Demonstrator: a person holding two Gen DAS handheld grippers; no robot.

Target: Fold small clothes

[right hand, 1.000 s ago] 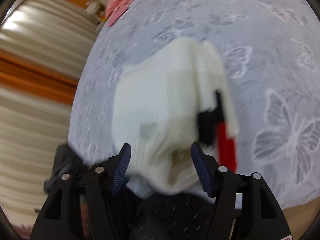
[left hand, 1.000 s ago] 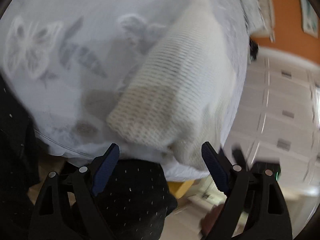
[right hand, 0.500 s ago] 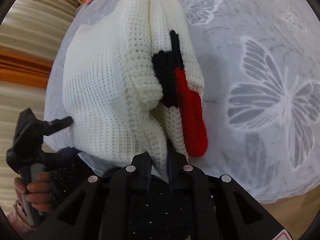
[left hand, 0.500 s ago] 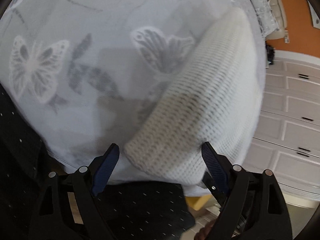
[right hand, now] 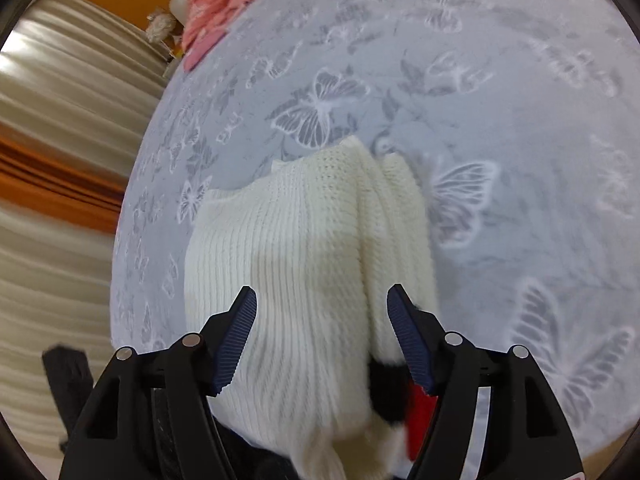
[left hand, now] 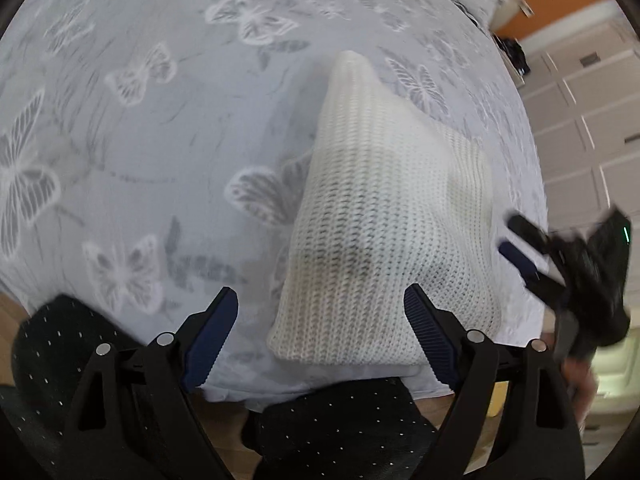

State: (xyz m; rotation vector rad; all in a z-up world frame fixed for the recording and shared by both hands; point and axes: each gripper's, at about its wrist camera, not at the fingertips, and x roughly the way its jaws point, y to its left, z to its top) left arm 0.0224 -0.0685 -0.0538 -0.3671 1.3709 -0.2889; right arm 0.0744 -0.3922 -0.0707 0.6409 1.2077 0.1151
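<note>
A small cream knit garment (left hand: 380, 220) lies folded on the butterfly-print bedcover (left hand: 140, 140), near the bed's front edge. My left gripper (left hand: 320, 292) hovers open above its near end, and the pads touch nothing. In the right wrist view the same garment (right hand: 304, 260) shows a black and red patch (right hand: 384, 392) at its near right side. My right gripper (right hand: 320, 292) is over it with its jaws opening. The knit lies between and below the fingers, and the pads do not press on it. The right gripper (left hand: 516, 240) also shows, blurred, at the garment's right edge in the left wrist view.
Pink clothes (right hand: 216, 4) lie at the bed's far corner. Striped curtains (right hand: 60, 160) hang to the left of the bed. White cupboard doors (left hand: 580, 120) stand to its right. The person's dark dotted clothing (left hand: 340, 428) fills the space below the grippers.
The right gripper, shut on the garment's near edge half a second ago, has let go and drawn back. The garment now lies flatter. The left gripper has risen and rolled, still open.
</note>
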